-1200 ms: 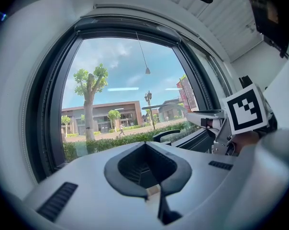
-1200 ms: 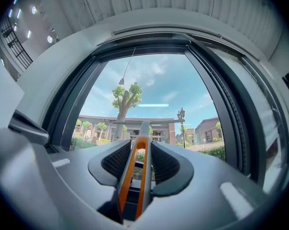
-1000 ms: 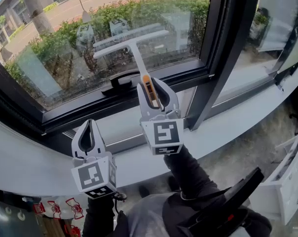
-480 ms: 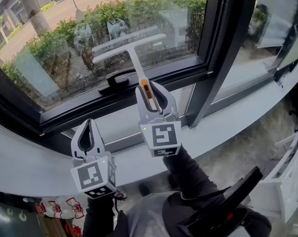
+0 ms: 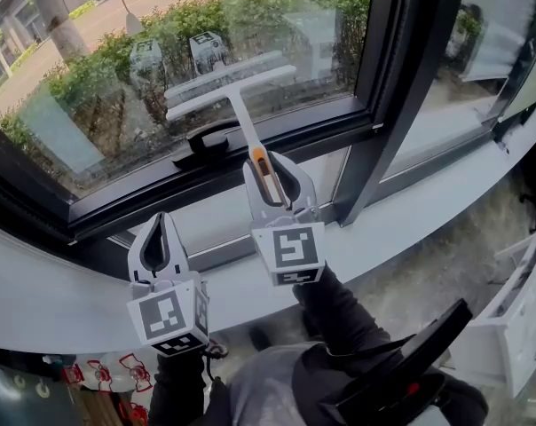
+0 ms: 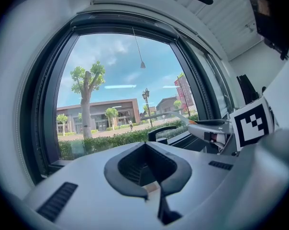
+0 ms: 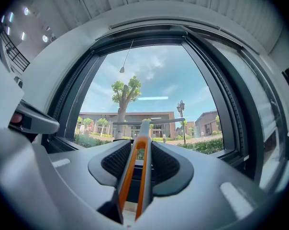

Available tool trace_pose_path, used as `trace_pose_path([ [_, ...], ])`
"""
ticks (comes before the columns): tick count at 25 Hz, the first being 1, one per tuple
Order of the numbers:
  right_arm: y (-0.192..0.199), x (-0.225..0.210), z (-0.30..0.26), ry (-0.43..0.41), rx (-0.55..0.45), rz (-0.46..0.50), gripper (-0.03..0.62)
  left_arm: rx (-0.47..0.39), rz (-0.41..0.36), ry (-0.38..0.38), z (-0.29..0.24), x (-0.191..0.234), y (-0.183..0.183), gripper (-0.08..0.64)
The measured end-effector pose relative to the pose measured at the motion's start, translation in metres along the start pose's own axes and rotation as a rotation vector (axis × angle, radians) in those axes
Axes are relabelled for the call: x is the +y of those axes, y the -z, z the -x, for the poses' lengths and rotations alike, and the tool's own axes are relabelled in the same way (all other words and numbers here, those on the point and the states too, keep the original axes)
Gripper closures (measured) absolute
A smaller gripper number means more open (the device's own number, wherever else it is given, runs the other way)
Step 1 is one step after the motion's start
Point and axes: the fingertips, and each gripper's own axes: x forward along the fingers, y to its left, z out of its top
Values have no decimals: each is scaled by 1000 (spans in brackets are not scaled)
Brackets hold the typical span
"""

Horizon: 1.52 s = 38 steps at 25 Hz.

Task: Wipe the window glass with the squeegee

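Head view: at left, my left gripper [image 5: 159, 222] hangs over the near sill [image 5: 410, 229], its jaws pressed together on nothing. At centre, my right gripper [image 5: 272, 169] clamps the orange-striped handle of the squeegee [image 5: 237, 96]. Its blade lies against the window glass [image 5: 90, 87], above the black window handle [image 5: 206, 140].
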Motion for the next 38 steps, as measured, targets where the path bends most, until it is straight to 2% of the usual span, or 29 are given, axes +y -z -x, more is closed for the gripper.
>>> trace_pose_path([
  [14,21,0,7,-12,47,-20,462,9,3,13,-1,-6,5,561],
  [29,37,-1,9,-24,102,-89,462,12,11,14,-1,-6,8,563],
  [38,38,-1,10,-24,92,-111,462,8,17,18,3,1,11,561],
])
